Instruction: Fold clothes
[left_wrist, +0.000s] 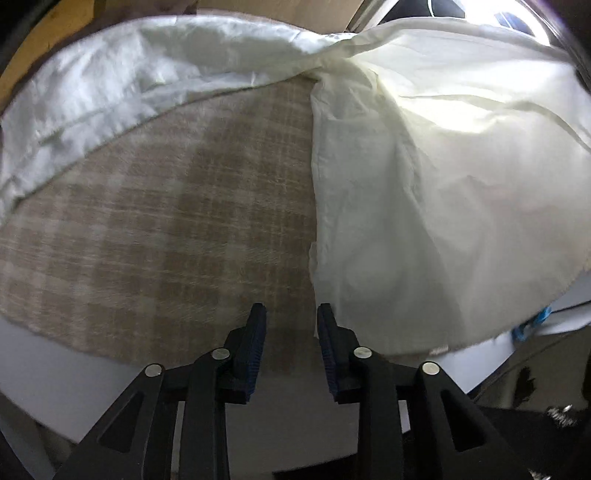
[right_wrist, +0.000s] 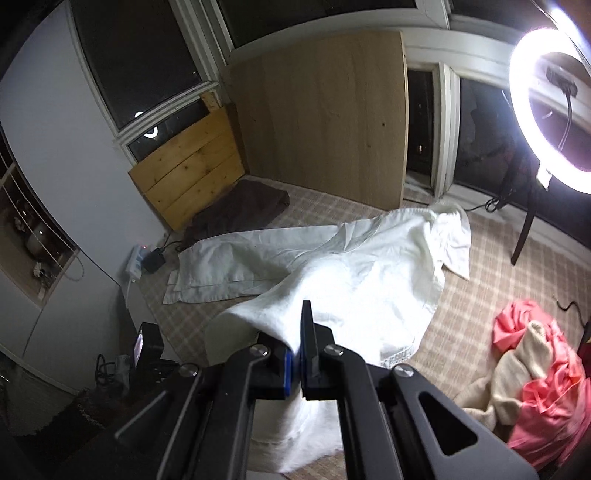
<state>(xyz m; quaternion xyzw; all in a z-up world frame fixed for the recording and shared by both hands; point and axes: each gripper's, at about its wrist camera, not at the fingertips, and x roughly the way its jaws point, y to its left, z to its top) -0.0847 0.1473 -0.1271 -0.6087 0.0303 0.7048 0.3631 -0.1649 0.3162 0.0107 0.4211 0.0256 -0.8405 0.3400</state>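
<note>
A white garment (right_wrist: 351, 258) lies spread over a beige checked mat (right_wrist: 480, 266), one sleeve stretched out to the left. My right gripper (right_wrist: 298, 328) is shut on a lifted fold of its near edge, and the cloth drapes over the left finger. In the left wrist view the same white garment (left_wrist: 424, 184) fills the right side and the top, with the checked mat (left_wrist: 166, 221) bare in the middle. My left gripper (left_wrist: 291, 317) hangs low over the mat with its jaws apart and nothing between them. Its right fingertip (left_wrist: 325, 314) sits right at the garment's edge.
A heap of pink and cream clothes (right_wrist: 535, 387) lies on the mat at the right. A bright ring light (right_wrist: 546, 110) on a stand is at the upper right. Wooden boards (right_wrist: 192, 166), a dark brown cushion (right_wrist: 240, 210) and a power strip with cables (right_wrist: 147, 258) line the far left.
</note>
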